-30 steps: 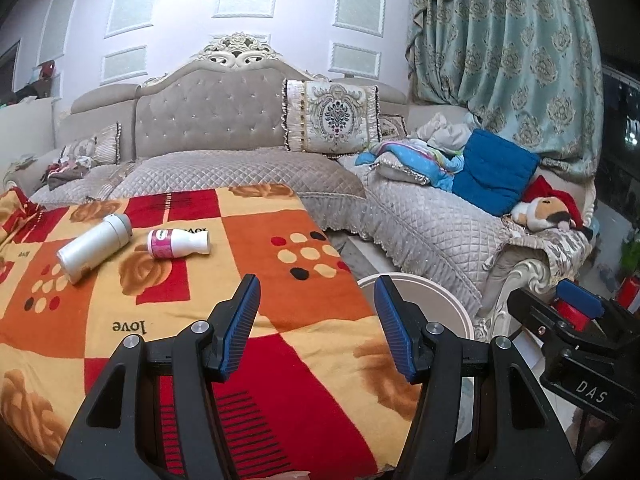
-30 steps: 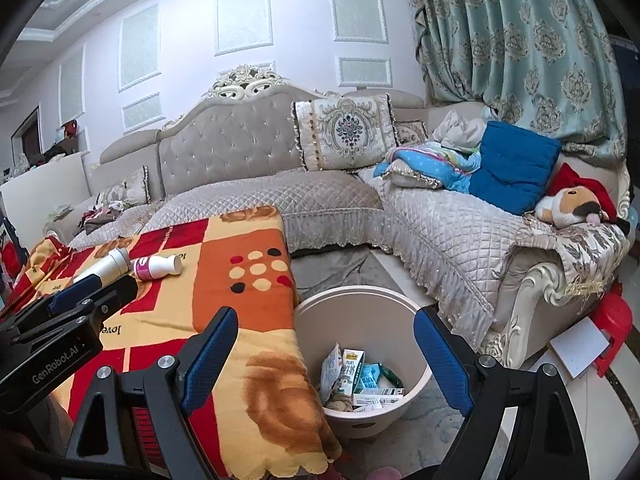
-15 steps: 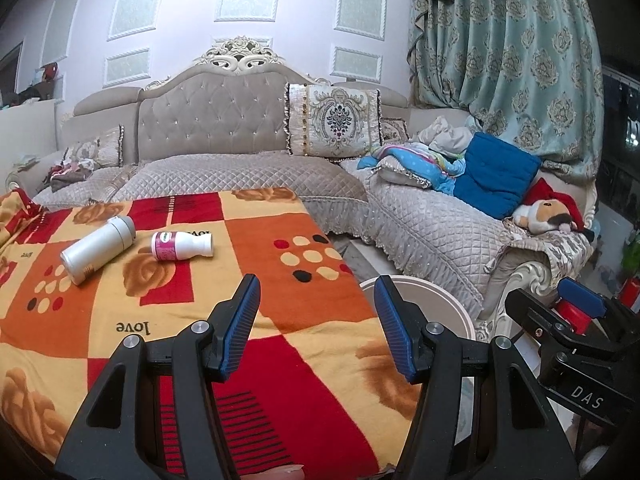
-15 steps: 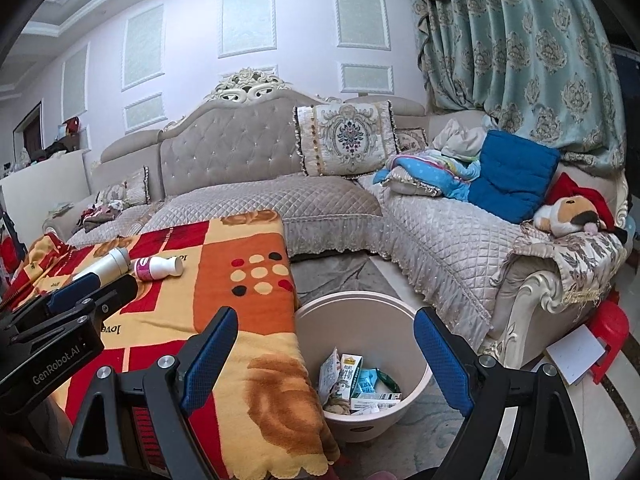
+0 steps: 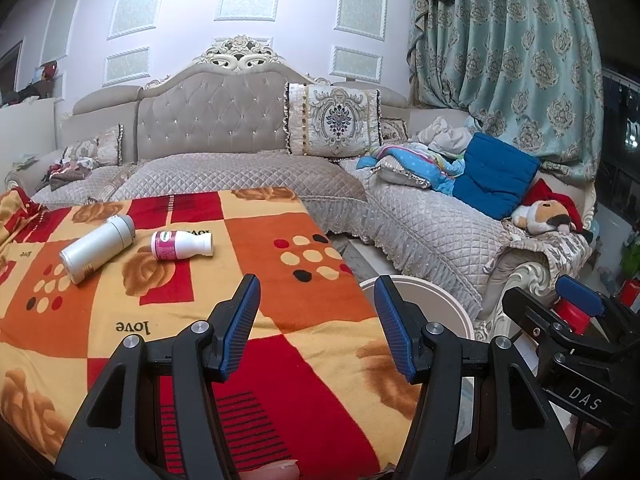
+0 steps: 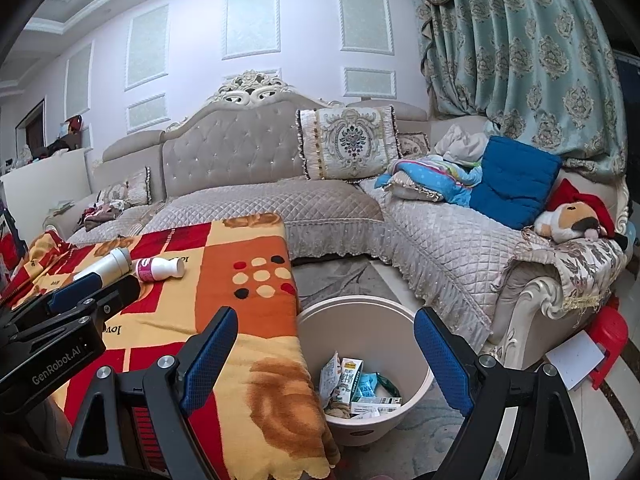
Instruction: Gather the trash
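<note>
**Nothing shifts; both claws hang empty**

Nothing has moved since the earlier frames. Left claw (image 5: 316,320) stands partly open over the patterned blanket (image 5: 256,240), gripping nothing. Right claw (image 6: 326,354) gapes wide above the beige trash bin (image 6: 416,376), also empty; cartons and wrappers lie inside. Across the blanket, well apart from both claws, a white bottle (image 5: 98,248) and a pink-labelled bottle (image 5: 182,245) lie on their sides, just beside each other.

Left wrist view: low over blanket (image 5: 328,364), facing sofa (image 5: 224,136). Right wrist view: further right, above bin (image 6: 360,312), same heading. Shared: sofa, blanket, two bottles (image 5: 182,245), bin rim, curtain (image 5: 520,60).
</note>
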The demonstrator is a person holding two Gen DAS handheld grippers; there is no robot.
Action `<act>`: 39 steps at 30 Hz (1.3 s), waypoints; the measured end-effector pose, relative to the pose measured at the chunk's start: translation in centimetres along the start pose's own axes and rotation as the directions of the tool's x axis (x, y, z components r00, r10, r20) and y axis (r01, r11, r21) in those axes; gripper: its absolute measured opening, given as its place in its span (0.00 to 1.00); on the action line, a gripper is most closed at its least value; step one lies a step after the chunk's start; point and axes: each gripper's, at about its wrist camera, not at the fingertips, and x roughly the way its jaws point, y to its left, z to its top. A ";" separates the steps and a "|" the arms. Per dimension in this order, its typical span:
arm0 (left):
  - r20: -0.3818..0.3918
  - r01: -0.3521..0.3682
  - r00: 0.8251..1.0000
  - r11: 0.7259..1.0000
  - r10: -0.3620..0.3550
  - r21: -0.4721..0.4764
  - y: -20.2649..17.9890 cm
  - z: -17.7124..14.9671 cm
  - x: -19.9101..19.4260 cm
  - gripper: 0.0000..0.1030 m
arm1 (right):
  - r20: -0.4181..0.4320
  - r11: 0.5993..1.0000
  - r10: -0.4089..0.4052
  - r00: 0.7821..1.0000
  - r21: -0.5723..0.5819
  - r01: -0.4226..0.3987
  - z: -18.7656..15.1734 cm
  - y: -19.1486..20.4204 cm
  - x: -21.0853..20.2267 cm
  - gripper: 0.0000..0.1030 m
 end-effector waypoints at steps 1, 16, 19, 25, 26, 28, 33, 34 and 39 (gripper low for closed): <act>0.000 0.001 1.000 1.000 -0.001 -0.001 0.0 0.0 0.0 0.56 | 0.000 1.000 0.001 1.000 0.001 -0.001 0.0 0.0 0.0 0.86; -0.004 0.007 1.000 1.000 -0.007 -0.003 0.1 -0.1 0.1 0.56 | -0.002 1.000 0.001 1.000 -0.006 -0.001 0.0 0.4 0.2 0.86; -0.004 0.008 1.000 1.000 -0.008 -0.001 0.0 -0.2 0.0 0.56 | -0.004 1.000 0.001 1.000 -0.005 -0.001 0.0 0.4 0.2 0.86; -0.009 0.013 1.000 1.000 -0.013 0.001 -0.4 -0.5 0.0 0.56 | -0.013 1.000 0.004 1.000 0.001 -0.004 -0.1 0.1 0.3 0.86; -0.011 0.014 1.000 1.000 -0.014 0.002 -0.5 -0.6 0.0 0.56 | -0.013 1.000 0.003 1.000 0.001 -0.003 -0.1 0.1 0.3 0.86; -0.014 0.016 1.000 1.000 -0.016 0.004 -0.6 -0.8 0.1 0.56 | -0.014 1.000 0.002 1.000 0.001 -0.002 -0.2 0.0 0.2 0.86; -0.016 0.022 1.000 1.000 -0.022 0.007 -0.7 -0.9 0.0 0.56 | -0.013 1.000 0.001 1.000 -0.001 -0.001 -0.1 0.0 0.3 0.87; -0.016 0.022 1.000 1.000 -0.022 0.007 -0.8 -0.9 -0.1 0.56 | -0.014 1.000 0.002 1.000 -0.001 -0.002 -0.1 0.0 0.3 0.87; -0.025 0.023 0.999 1.000 -0.023 0.005 -0.9 -1.0 -0.1 0.56 | -0.017 1.000 0.002 1.000 -0.001 -0.002 -0.2 -0.1 0.3 0.87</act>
